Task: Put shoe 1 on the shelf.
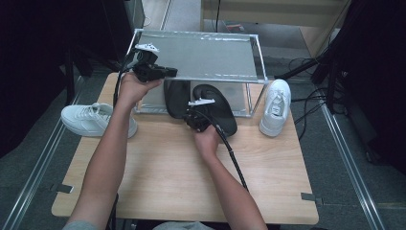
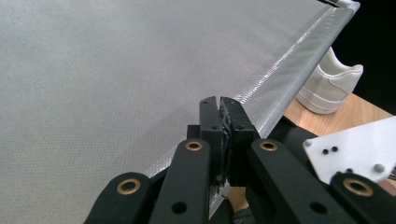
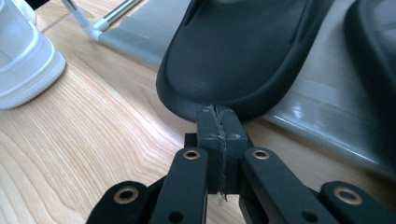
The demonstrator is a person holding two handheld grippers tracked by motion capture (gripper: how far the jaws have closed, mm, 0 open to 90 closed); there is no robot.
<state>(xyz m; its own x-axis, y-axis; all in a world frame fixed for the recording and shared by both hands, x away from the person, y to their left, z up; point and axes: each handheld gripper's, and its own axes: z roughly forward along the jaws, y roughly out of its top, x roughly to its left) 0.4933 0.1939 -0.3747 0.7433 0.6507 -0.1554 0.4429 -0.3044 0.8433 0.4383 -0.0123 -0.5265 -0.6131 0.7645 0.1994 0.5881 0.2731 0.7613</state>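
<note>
A shoe rack point(image 1: 201, 55) with a grey fabric top shelf point(image 2: 116, 70) and a metal frame stands at the table's far side. Two black slippers point(image 1: 178, 98) point(image 1: 221, 111) lie on its lower shelf point(image 3: 322, 119), heels poking out over the table. My left gripper point(image 1: 170, 72) point(image 2: 219, 105) is shut with nothing between the jaws, held just above the top shelf's front left edge. My right gripper point(image 1: 195, 115) point(image 3: 217, 114) is shut too, its tips against the heel rim of one black slipper point(image 3: 243, 56). The second slipper point(image 3: 373, 51) lies to its right.
One white sneaker point(image 1: 93, 120) point(image 3: 23, 60) lies on the wooden table point(image 1: 167, 172) left of the rack. Another point(image 1: 276, 106) point(image 2: 331, 84) stands at the rack's right end. Cables and dark stands surround the table on the floor.
</note>
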